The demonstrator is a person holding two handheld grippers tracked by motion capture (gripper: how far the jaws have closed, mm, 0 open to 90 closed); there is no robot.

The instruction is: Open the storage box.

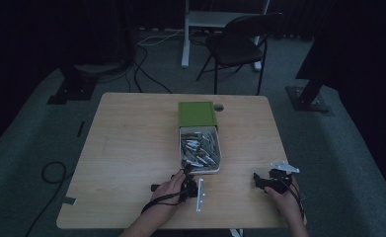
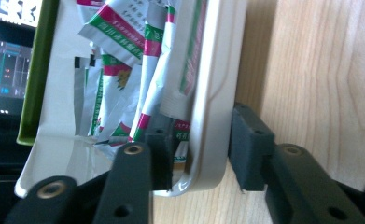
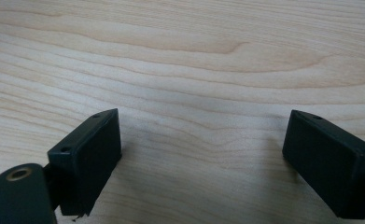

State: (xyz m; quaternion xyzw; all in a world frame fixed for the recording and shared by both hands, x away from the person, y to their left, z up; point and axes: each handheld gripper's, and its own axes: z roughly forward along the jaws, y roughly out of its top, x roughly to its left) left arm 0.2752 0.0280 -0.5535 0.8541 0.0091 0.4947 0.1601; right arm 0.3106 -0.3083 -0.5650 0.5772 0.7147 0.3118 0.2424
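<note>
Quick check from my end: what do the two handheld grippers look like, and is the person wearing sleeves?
Both the left gripper and the right gripper are black with blocky rectangular jaw pads and brass-coloured pivot screws. Each carries a pale grey plate and trails a black cable. Forearms look bare, no sleeves visible.

Packets in tray mid-table, lid behind.

The high view is dim and underexposed: the surroundings are lost in near-black, and only the pale wooden bench is moderately lit. Fine detail in the open white tray with a green lid is muddied by low light. Both gripper views are much brighter and evenly lit. In the left gripper view, the near black jaws are softly blurred. In the right gripper view, soft shadows are cast beside the jaws on the wood.
</note>
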